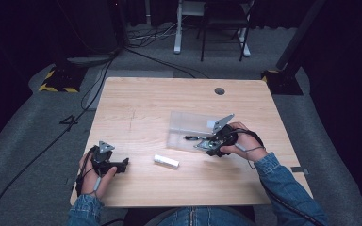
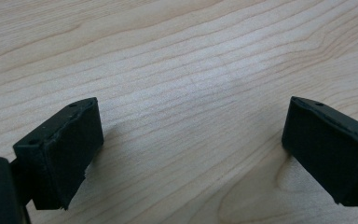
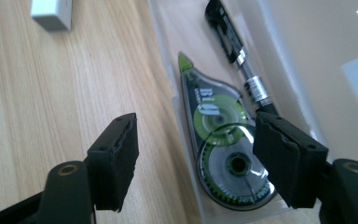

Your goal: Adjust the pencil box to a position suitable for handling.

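A clear plastic case [image 1: 188, 127] lies right of the table's middle. In it are a green and grey correction tape roller [image 3: 221, 140] and a black pen [image 3: 235, 44]. My right gripper [image 3: 200, 161] hangs low over the case's near end, open. One jaw is over the wood outside the case wall and the other is beside the roller and over the pen's tip; neither pad presses on anything. In the high view my right gripper [image 1: 203, 143] points left. My left gripper [image 1: 124, 163] rests near the front left, and its jaws [image 2: 191, 154] stand wide open over bare wood.
A small white block [image 1: 166, 160] lies on the wooden table [image 1: 136, 103] between the two grippers, also at the top left of the right gripper view [image 3: 51, 14]. A round cable hole [image 1: 219, 91] sits near the table's far edge. Cables and stands cover the floor beyond.
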{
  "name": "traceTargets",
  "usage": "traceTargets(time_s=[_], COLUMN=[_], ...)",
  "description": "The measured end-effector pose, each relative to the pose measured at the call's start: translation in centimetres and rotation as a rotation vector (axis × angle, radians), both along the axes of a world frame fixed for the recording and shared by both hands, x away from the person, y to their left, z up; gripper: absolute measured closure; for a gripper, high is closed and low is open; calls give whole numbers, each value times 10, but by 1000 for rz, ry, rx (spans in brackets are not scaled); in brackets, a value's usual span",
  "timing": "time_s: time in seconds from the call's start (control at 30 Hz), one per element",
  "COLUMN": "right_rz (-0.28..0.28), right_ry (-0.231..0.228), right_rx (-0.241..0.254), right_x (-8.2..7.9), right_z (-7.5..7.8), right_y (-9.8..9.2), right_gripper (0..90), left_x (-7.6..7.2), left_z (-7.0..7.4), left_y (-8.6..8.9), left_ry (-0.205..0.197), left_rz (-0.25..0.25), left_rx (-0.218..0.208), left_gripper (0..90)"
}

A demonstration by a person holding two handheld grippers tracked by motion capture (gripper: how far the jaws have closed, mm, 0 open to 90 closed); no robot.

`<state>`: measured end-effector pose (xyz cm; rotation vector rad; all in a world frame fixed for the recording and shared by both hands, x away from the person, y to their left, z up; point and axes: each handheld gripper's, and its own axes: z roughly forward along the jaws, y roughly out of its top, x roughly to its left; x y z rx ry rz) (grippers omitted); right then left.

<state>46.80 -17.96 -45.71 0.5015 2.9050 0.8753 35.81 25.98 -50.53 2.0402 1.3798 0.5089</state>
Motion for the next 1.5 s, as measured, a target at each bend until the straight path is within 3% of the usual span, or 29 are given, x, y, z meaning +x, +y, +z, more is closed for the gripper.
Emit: traceTargets(time_s=[0.4,0.8,1.2,1.5], right_rz=[-49,-65,-8,46], right_ry=[-94,-126,-103,-77], right_rx=[119,203,242,245], right_x=[0,-10,-31,-46], right_z=[18,31,37,32], right_y=[2,22,52,75], right_gripper=[360,374,386,392], left_x=[0,0,0,0], left_z=[0,0,0,0], left_y=[0,0,-1,-1], left_ry=[0,1,1,1], left_rz=[0,4,5,5], left_rx=[0,-6,-4,-4], left_gripper=[54,53,53,53])
